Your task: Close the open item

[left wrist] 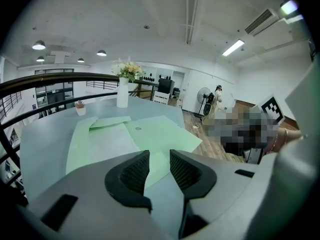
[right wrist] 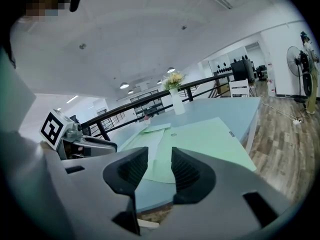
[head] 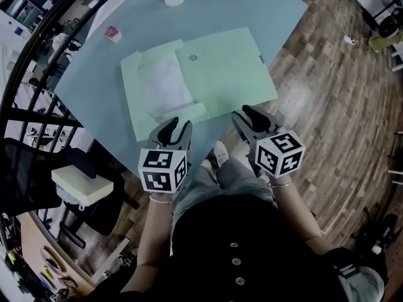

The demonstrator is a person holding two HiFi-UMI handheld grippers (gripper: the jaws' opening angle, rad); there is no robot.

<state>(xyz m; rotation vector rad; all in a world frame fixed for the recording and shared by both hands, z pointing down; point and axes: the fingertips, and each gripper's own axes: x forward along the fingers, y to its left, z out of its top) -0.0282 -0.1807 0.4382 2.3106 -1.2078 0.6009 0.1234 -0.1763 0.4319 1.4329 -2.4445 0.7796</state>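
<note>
Green folder [head: 227,74] lies open on surface [head: 252,11]. I judge it thin, light and floppy, so I'd pinch the right cover's near edge. My left tool [head: 174,128] and right tool [head: 250,115] both gape, empty.

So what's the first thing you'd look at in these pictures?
Probably the big pale green folder lying open in the middle of the blue-grey table, with white paper in its left half. Next, the left gripper and right gripper at the table's near edge, jaws apart and empty.
</note>
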